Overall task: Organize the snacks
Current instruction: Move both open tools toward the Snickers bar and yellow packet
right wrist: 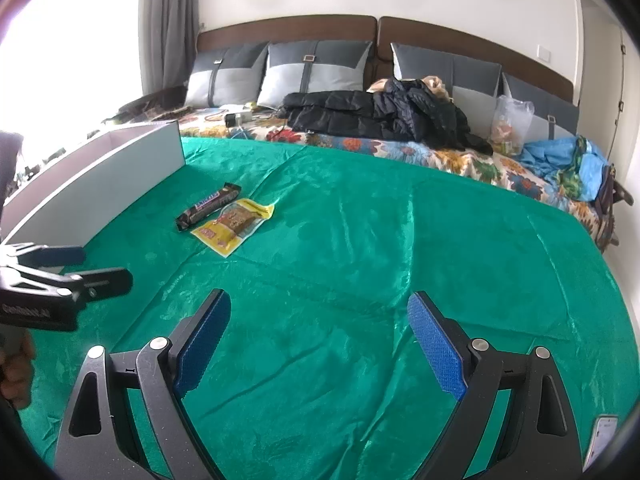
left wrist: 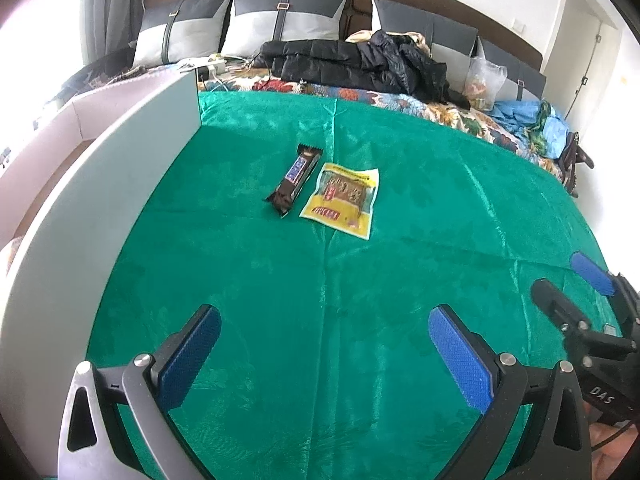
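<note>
A brown chocolate bar lies on the green cloth, with a yellow snack packet right beside it on its right. A white open box stands along the cloth's left side. My left gripper hovers open over the cloth, well short of the snacks, nothing between its blue pads. My right gripper is open and empty too, nearer the cloth's front and to the right of the snacks. Each gripper shows at the edge of the other's view.
Behind the cloth the bed holds a black jacket, grey pillows, a clear plastic bag and blue fabric. A phone lies at the lower right. A hand holds the left gripper.
</note>
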A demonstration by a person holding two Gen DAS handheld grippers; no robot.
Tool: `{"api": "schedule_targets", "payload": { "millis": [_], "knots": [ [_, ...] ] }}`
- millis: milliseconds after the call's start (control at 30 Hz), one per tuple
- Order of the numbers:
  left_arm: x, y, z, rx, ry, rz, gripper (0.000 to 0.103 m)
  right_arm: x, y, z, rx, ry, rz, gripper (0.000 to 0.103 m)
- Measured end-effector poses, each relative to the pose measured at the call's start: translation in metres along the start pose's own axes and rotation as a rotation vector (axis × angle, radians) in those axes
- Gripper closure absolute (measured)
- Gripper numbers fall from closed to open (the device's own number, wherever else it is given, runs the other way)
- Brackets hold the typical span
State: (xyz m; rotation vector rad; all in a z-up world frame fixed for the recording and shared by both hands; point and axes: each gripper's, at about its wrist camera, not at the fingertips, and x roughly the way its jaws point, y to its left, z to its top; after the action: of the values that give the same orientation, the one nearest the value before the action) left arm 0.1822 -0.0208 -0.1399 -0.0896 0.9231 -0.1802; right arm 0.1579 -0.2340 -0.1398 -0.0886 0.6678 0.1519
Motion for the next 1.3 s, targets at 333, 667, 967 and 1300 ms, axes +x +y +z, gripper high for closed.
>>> {"api": "schedule_targets", "payload": {
  "millis": [333,667,967,1300],
  "knots": [
    [-0.0057,-0.0063,-0.0023,0.015,0.0,0.004,0.0,-0.0014,-0.0019,0.0008,0.004,-0.002,-0.003,0.011],
    [-0.0078,-0.0075,-0.0009,0.019,-0.002,0.011,0.0,-0.002,-0.002,0.0016,0.003,-0.006,-0.006,0.011],
    [-0.011,-0.0077,-0.0012,0.024,-0.007,0.017,0.0,-0.0027,-0.002,0.002,0.002,-0.007,-0.008,0.011],
    [-0.0104,-0.0053,0.0002,0.018,0.003,0.019,0.0,-0.0035,-0.0018,0.0024,0.002,-0.008,-0.008,0.011]
  ]
}}
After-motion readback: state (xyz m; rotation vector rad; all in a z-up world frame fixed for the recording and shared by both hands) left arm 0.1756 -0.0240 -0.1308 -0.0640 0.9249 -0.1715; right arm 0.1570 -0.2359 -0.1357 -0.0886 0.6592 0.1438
